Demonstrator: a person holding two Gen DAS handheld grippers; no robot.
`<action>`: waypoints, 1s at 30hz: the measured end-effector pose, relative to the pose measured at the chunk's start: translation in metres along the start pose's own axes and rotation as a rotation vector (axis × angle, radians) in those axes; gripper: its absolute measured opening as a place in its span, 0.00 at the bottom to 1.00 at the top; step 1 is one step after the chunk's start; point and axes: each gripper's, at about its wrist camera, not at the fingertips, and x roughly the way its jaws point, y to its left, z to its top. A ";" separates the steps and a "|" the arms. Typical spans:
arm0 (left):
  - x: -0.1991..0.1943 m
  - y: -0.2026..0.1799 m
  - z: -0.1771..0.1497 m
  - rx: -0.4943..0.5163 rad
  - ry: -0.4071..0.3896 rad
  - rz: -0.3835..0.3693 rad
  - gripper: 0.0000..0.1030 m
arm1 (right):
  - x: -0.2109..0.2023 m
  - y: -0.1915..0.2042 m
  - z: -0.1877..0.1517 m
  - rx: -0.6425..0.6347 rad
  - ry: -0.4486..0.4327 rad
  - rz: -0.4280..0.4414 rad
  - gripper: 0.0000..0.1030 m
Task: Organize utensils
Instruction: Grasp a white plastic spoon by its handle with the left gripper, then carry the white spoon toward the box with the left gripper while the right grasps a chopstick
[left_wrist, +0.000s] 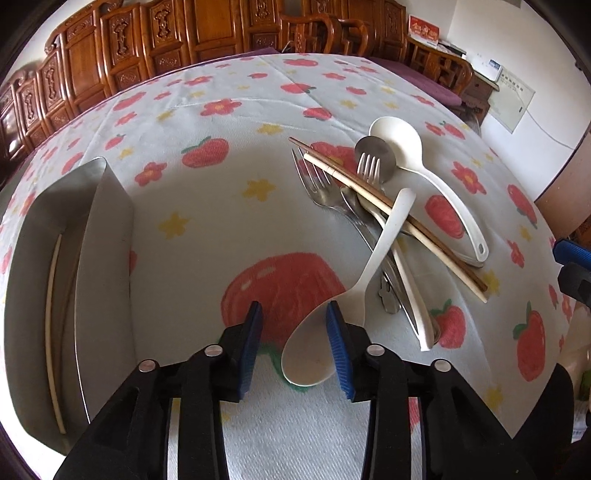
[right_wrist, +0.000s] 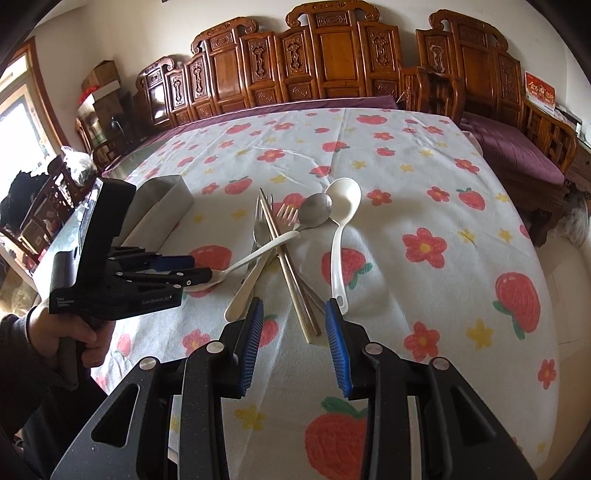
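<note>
Left hand-held gripper (left_wrist: 294, 314) hangs parted and empty over the white spoon's (left_wrist: 364, 277) bowl on the counter (left_wrist: 207, 206), its handle running away up-right into the utensil pile (left_wrist: 369, 206).

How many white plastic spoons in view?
3, more could hide in the pile. White ladle spoon on the pile's far right; rice paddle between the left gripper fingers, handle across the pile; white spoon handle-out on the pile's near left.
</note>
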 end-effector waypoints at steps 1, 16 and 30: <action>0.000 -0.001 0.000 -0.001 0.002 0.004 0.34 | 0.000 -0.001 0.000 0.003 0.001 -0.001 0.36; -0.024 -0.009 -0.025 -0.046 -0.041 -0.021 0.02 | -0.001 0.000 0.000 -0.032 -0.020 -0.060 0.36; -0.096 -0.001 -0.043 -0.052 -0.177 -0.028 0.02 | -0.002 -0.001 0.002 -0.058 -0.024 -0.061 0.36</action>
